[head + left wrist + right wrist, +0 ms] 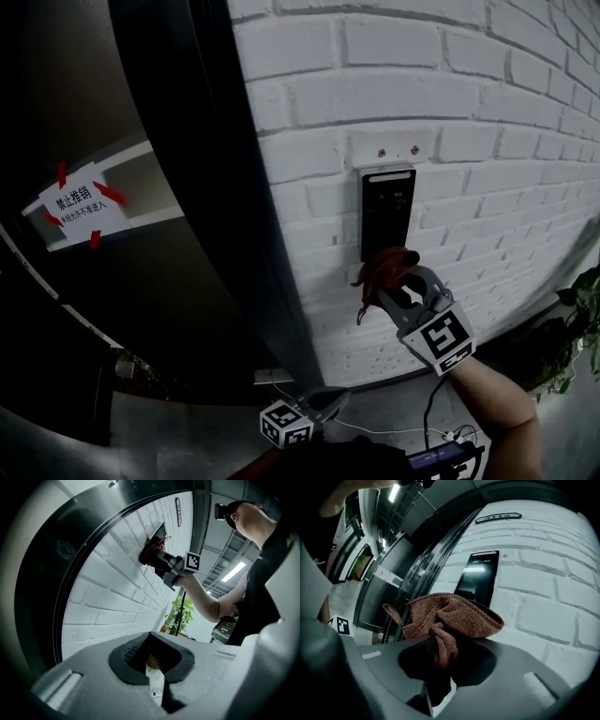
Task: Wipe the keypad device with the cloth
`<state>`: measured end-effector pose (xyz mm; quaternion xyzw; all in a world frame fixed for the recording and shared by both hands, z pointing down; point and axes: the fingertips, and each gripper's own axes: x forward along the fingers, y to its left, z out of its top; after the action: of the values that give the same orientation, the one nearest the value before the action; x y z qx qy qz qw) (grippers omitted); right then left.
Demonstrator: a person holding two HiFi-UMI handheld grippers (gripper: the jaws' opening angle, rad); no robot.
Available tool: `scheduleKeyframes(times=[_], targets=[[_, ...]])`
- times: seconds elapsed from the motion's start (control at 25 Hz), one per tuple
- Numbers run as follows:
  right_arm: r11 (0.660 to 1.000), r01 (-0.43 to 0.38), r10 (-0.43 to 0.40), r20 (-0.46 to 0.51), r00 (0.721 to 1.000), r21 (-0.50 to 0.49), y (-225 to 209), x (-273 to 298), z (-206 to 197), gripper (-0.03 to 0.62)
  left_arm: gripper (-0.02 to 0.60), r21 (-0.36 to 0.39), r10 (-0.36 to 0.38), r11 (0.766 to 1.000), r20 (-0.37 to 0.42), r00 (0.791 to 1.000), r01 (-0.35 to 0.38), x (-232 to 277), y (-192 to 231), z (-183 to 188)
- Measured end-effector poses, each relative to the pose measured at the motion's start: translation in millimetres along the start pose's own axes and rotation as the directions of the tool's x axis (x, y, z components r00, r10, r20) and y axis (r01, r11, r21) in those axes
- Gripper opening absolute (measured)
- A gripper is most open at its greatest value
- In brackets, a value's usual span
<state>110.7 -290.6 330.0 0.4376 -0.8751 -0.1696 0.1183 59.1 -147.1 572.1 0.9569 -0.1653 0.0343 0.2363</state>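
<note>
A black keypad device (pixel 386 212) (pixel 478 579) hangs on the white brick wall. My right gripper (pixel 405 283) (pixel 440 667) is shut on a brown cloth (pixel 382 270) (pixel 450 620) and holds it just below the keypad's lower edge; the cloth (pixel 151 554) bunches out in front of the jaws, at or near the wall. My left gripper (pixel 323 405) (pixel 152 660) hangs low near the floor, shut with nothing between its jaws.
A dark curved door frame (pixel 216 187) runs beside the wall on the left, with a taped white paper sign (pixel 80 211) on the glass. A leafy plant (pixel 572 328) stands at the right. Cables (pixel 375 433) lie on the floor.
</note>
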Motion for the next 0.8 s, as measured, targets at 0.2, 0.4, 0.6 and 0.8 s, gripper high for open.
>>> scheduleKeyframes(times=[0.2,0.4,0.6,0.8], targets=[[0.913,0.047,-0.058,-0.013,0.998,-0.406,30.7,11.4,37.2,0.091,0.003,0.007,0.018,1.000,0.023,1.000,-0.018,-8.7,-0.6,4.9],[0.494,0.217,-0.232,0.113,0.966,-0.842,37.3,12.3,82.8,0.089,0.003,-0.004,0.044,0.999,0.041,0.998,-0.044,-22.5,5.7,3.6],[0.305,0.321,-0.332,0.216,0.918,-0.897,-2.7,10.2,141.1,0.091,0.004,-0.004,0.038,0.999,0.051,0.998,-0.038,-28.2,2.3,3.0],[0.328,0.390,-0.358,0.269,0.894,-0.860,-39.6,2.5,191.4,0.091,0.003,-0.010,0.036,0.999,0.051,0.998,-0.036,-32.7,0.5,0.8]])
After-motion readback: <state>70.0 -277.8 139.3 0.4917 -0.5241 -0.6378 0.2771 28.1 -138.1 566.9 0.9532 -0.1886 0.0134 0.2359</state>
